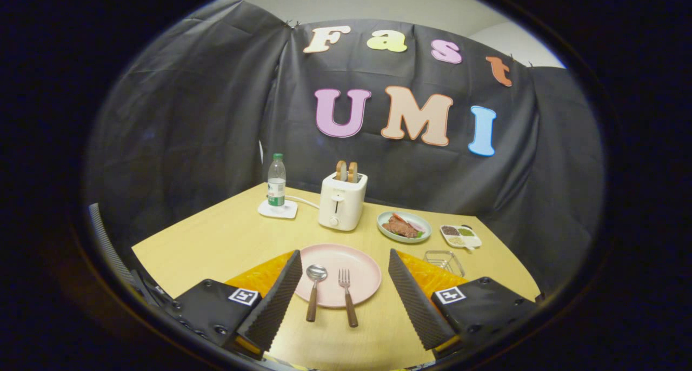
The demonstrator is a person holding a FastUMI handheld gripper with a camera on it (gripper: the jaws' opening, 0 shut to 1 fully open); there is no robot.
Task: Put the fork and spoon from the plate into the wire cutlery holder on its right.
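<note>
Gripper (344, 284) spread wide, nothing held, fingers (281, 300) hovering over the near side of the table (216, 241). Pink plate (354, 265) sits between the fingers, just ahead. Spoon (314, 287) at the plate's 8 o'clock, bowl on the plate, wooden handle hanging off the near rim onto the table. Fork (346, 291) just beside it at 6 o'clock, tines on the plate, handle also over the rim. The two are near but apart. Wire cutlery holder (444, 262) at the plate's 3 o'clock, partly behind the right finger. Beyond the plate at 12 o'clock: white toaster (341, 202) with two slices up. Water bottle (276, 181) on a white pad at 11 o'clock. Food dish (404, 226) and small sectioned tray (460, 236) at 1–2 o'clock.
</note>
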